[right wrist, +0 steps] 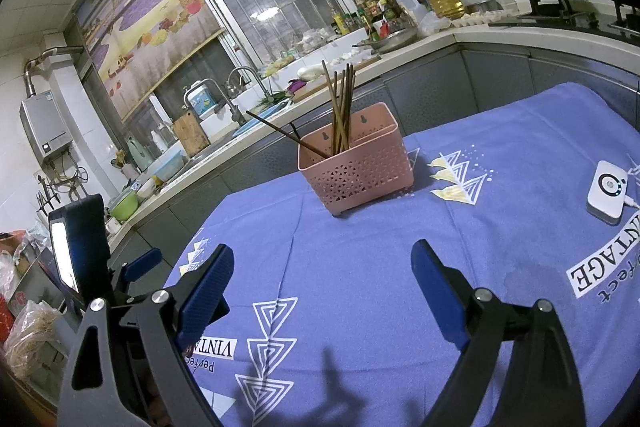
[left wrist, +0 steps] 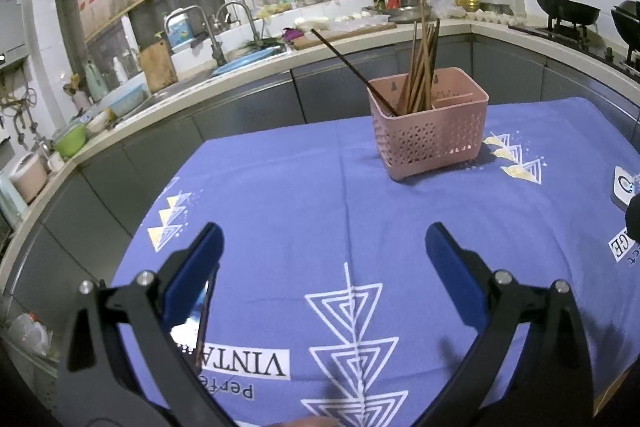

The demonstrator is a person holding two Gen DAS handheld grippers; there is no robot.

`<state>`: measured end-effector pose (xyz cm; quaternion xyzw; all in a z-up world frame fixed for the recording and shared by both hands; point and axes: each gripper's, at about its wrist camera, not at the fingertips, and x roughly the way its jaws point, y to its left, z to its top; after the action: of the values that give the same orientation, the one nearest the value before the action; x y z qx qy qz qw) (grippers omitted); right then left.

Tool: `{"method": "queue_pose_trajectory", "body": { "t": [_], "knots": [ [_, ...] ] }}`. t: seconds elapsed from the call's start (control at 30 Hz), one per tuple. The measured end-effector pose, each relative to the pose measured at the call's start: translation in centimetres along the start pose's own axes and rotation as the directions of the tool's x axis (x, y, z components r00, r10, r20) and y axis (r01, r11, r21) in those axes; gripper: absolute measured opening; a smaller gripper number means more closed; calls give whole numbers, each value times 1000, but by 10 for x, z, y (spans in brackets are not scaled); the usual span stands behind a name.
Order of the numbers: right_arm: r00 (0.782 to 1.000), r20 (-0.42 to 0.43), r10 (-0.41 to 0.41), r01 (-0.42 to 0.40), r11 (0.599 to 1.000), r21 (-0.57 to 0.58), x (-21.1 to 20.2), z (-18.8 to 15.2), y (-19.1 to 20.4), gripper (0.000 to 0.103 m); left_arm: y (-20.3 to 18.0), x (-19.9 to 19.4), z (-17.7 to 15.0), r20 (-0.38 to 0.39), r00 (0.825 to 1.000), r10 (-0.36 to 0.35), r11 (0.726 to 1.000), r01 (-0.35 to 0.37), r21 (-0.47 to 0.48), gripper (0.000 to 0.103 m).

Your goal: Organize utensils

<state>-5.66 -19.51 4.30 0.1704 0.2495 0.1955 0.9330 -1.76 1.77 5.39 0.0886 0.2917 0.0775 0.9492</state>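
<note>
A pink perforated utensil basket stands on the blue tablecloth at the far side of the table. Several brown chopsticks stand upright in its left compartment, and one dark chopstick leans out to the left. My left gripper is open and empty, held above the cloth well short of the basket. In the right wrist view the basket with its chopsticks stands ahead, and my right gripper is open and empty. The left gripper's body shows at the left edge.
A white device with a cable lies on the cloth at the right, also seen at the right edge of the left wrist view. A kitchen counter with sink, bottles and woks curves behind the table.
</note>
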Motion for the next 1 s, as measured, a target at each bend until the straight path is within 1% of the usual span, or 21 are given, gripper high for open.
{"method": "queue_pose_trajectory", "body": {
  "t": [1.0],
  "knots": [
    [1000, 0, 0, 0, 1000, 4, -1, 1, -2, 89, 2, 2, -5, -5, 1000, 5, 1000, -5, 5, 97]
  ]
}}
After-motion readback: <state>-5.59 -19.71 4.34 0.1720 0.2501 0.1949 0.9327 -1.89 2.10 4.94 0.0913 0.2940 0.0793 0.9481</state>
